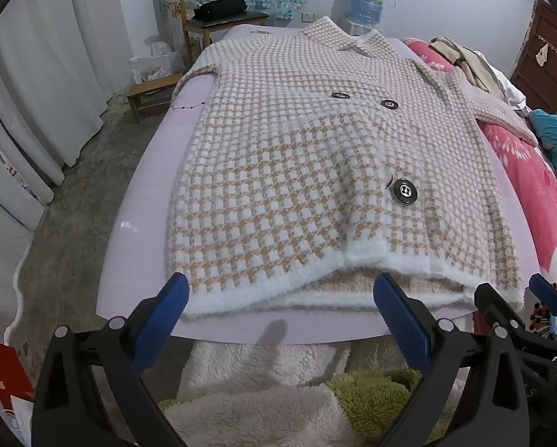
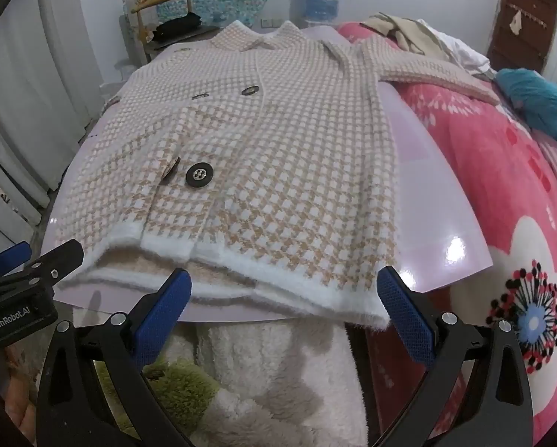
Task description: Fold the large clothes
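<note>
A beige-and-white houndstooth coat [image 1: 297,171] [image 2: 278,149] with black buttons lies face up on a lilac board [image 1: 140,223] [image 2: 427,193], collar at the far end. Its fluffy white hem hangs slightly over the near edge, and its right sleeve reaches out onto the quilt. My left gripper [image 1: 281,287] [image 2: 47,251] stands open at the hem's left half, its blue pads wide apart and pressing on nothing. My right gripper [image 2: 284,279] [image 1: 513,290] is open too, at the hem's right half beside the left one, with nothing gripped.
A pink floral quilt [image 1: 531,193] [image 2: 502,186] covers the bed to the right, with a teal garment [image 2: 539,100] and a clothes pile [image 2: 408,33]. A wooden chair [image 1: 211,11], water jug [image 1: 367,0] and curtains [image 1: 36,93] stand behind and left. Fluffy white fabric [image 2: 278,372] lies below the board.
</note>
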The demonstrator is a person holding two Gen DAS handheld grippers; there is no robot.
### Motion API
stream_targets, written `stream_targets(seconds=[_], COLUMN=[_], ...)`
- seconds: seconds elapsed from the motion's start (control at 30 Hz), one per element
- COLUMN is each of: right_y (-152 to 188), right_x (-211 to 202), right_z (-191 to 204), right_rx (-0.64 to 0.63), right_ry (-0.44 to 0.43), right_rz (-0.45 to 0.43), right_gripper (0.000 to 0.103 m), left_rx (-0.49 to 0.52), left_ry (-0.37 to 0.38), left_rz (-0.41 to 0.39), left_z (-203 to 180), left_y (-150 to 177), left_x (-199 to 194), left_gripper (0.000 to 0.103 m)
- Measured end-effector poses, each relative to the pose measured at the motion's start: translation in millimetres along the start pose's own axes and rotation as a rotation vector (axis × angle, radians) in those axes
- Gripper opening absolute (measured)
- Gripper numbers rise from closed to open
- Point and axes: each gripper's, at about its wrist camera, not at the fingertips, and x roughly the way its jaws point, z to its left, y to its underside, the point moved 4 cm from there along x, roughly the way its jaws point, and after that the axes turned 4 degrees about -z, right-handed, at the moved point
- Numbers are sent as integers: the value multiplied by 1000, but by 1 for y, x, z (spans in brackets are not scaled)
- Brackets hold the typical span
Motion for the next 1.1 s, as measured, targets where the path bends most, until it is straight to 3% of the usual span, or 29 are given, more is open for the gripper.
stream_targets(seconds=[1.1], right_y=[9], right_x=[4], right_z=[2], right_rx=[-11], right_ry=[-8], right_rz=[1], right_gripper=[96], left_rx=[-3], left_ry=[1], left_rz=[-3], left_z=[0], left_y=[1], left_x=[-1], left_gripper=[97])
